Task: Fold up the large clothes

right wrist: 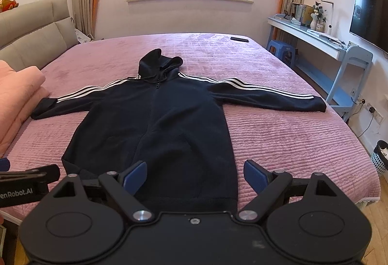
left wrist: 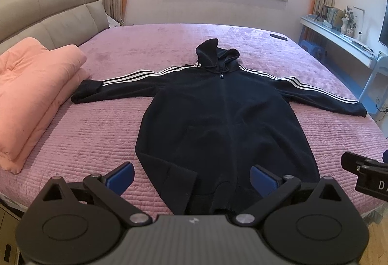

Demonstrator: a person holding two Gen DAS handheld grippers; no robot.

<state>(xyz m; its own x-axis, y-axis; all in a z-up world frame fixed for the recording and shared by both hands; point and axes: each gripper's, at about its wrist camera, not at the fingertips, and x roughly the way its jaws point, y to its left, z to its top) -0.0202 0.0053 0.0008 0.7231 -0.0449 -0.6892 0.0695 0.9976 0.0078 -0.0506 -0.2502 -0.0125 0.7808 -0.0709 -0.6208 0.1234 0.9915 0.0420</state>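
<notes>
I see the dark hoodie [left wrist: 225, 119] spread flat on the bed [left wrist: 97, 138], sleeves out; my left gripper [left wrist: 191, 176] and right gripper [right wrist: 195, 174] hover at its hem, fingers apart

Two handheld black two-finger grippers with blue padded fingertips are held side by side at the near edge of the scene, both pointing forward and away. The left gripper [left wrist: 192, 177] has its jaws spread wide apart, its blue pads [left wrist: 121, 176] angled outward, gripping nothing. The right gripper [right wrist: 195, 174] is posed the same way, jaws wide apart and its blue pads [right wrist: 135, 176] holding nothing. Each gripper appears at the edge of the other's view: the right one's black body [left wrist: 366, 174] at the left camera's right side. The two stay apart.
</notes>
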